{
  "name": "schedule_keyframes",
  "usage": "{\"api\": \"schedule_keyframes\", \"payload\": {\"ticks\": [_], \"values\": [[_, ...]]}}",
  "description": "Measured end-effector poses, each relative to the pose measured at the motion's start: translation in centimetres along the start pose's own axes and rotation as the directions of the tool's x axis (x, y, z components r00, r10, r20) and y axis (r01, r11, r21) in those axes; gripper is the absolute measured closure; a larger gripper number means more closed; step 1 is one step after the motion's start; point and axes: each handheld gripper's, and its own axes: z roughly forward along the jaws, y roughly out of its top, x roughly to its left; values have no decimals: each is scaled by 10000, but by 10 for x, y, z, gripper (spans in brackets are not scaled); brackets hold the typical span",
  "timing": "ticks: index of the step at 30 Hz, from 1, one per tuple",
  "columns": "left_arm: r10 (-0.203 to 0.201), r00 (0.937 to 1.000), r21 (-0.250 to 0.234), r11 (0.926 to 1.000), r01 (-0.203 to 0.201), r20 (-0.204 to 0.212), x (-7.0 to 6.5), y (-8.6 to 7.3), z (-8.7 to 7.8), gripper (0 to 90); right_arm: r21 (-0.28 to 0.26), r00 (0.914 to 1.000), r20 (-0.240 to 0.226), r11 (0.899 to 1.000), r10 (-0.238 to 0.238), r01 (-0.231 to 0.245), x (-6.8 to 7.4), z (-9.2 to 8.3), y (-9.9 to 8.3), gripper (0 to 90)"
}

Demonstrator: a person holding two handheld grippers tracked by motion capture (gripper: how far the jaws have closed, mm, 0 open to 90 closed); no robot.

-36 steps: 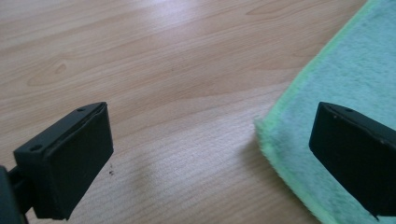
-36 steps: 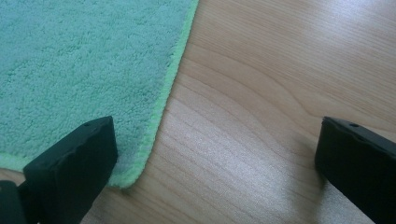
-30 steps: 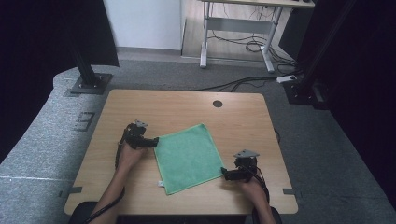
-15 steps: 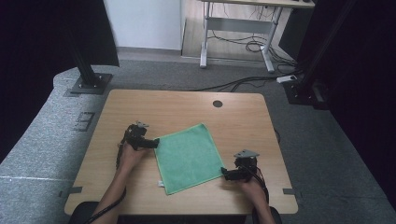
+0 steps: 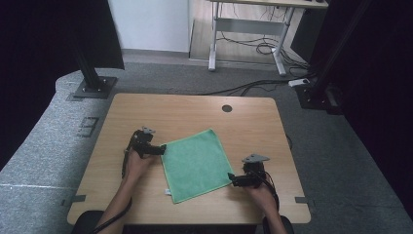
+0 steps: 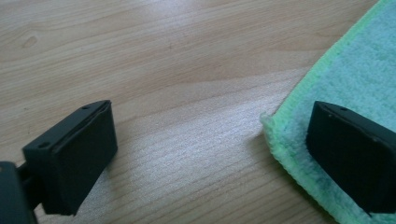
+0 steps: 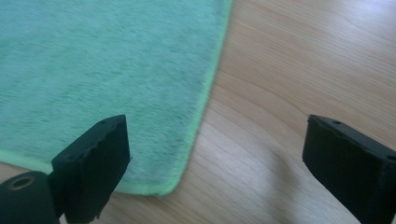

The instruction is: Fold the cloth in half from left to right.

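The right gripper [image 5: 233, 179], jaws apart and just closing a little, straddles the near right corner of the green cloth [image 5: 196, 164], which lies flat mid-table [image 5: 195, 109]. The left gripper [image 5: 162, 150], jaws apart, straddles the far left corner.

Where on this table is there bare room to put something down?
The far strip of the table, between the green cloth and the round hole, is bare, as is the far-right area. It is crowded beside the cloth, where the left claw and right claw sit.
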Motion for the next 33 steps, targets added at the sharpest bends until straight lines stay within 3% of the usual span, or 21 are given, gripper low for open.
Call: {"api": "schedule_keyframes", "payload": {"ticks": [11, 18, 21, 24, 25, 27, 30, 32, 33], "values": [[-72, 9999, 43, 10000, 73, -97, -1, 0, 0, 33, 10, 9937, -924, 9980, -631, 635, 28, 4, 13, 110], [-178, 9997, 85, 9998, 180, -154, -1, 0, 1, 10, 143, 9805, -1635, 9935, -1088, 1127, 50, 13, 19, 121], [-169, 9997, 101, 9998, 171, -162, 0, 0, 1, 7, 226, 9687, -2062, 9891, -1381, 1458, 64, 19, 23, 125], [-169, 9997, 112, 9998, 171, -161, 0, 0, 1, 4, 249, 9629, -2244, 9869, -1499, 1594, 70, 21, 25, 125], [-169, 9997, 108, 9998, 171, -166, 0, 0, 1, 3, 280, 9554, -2445, 9837, -1654, 1775, 78, 24, 27, 126], [-166, 9997, 107, 9998, 168, -162, 0, 0, 1, 3, 282, 9534, -2500, 9830, -1688, 1814, 80, 25, 27, 127], [-169, 9997, 111, 9998, 170, -166, 0, 0, 1, 3, 232, 9388, -2827, 9770, -1969, 2119, 94, 30, 31, 128], [-170, 9997, 107, 9998, 172, -164, 0, 0, 1, 3, 218, 9356, -2879, 9754, -2041, 2195, 98, 31, 32, 129], [-173, 9997, 92, 9998, 174, -168, 0, 0, 1, 3, 175, 9285, -3009, 9722, -2175, 2334, 105, 33, 34, 131]]}}
